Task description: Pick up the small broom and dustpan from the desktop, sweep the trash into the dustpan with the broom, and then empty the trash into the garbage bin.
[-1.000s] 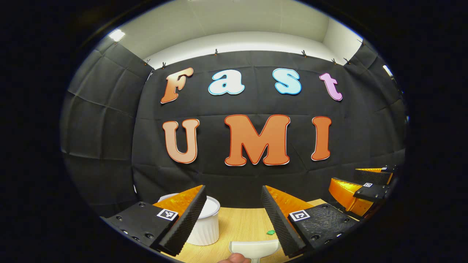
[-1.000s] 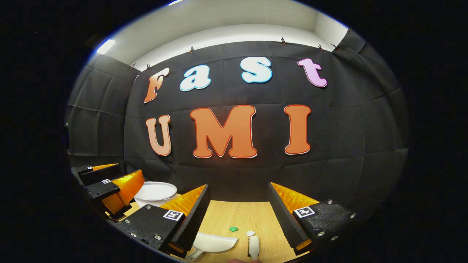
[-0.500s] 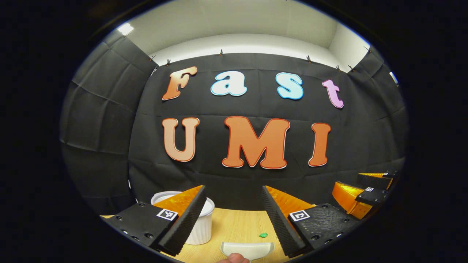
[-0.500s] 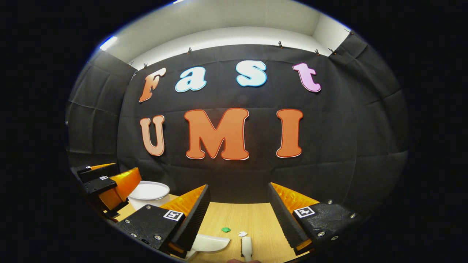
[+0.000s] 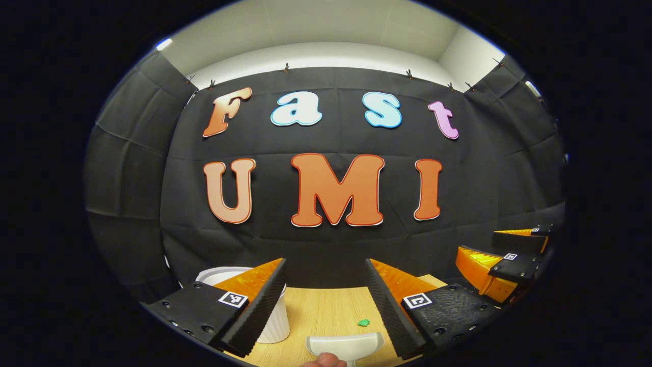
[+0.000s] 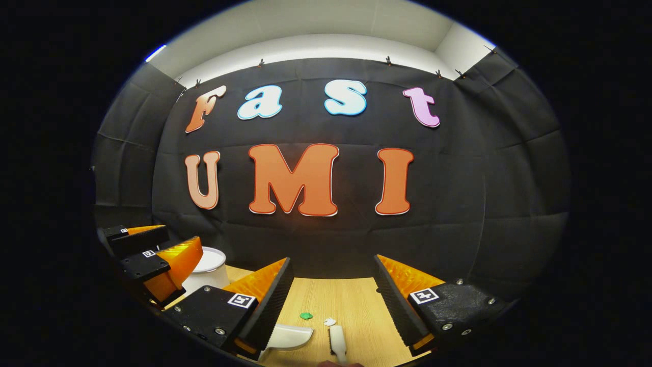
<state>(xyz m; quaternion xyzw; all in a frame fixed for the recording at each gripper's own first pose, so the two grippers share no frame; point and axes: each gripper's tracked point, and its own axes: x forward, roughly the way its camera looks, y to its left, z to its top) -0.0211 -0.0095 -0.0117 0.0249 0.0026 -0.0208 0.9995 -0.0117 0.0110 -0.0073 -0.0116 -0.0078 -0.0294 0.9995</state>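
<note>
Low in the left gripper view, a white dustpan [image 5: 344, 346] lies on the wooden desktop [image 5: 326, 306], with a green scrap [image 5: 363, 322] just beyond it. My left gripper [image 5: 325, 262] hangs open above them, holding nothing. In the right gripper view the dustpan [image 6: 288, 336] sits left of the small white broom [image 6: 337, 342]. A green scrap [image 6: 305, 316] and a white scrap [image 6: 329, 321] lie just past them. My right gripper [image 6: 332, 260] is open and empty above the broom. The white ribbed garbage bin [image 5: 270, 321] stands partly behind my left finger.
The bin [image 6: 209, 267] stands at the desk's left in the right gripper view, behind the left gripper [image 6: 153, 252]. The right gripper [image 5: 501, 255] shows at the far right of the left gripper view. A fingertip [image 5: 323, 361] pokes in at the bottom edge. The black cloth wall closes the desk's far side.
Both views have drifted so the bin and wall slide leftward. The dustpan, broom and scraps lie where they were. Both grippers stay open.
</note>
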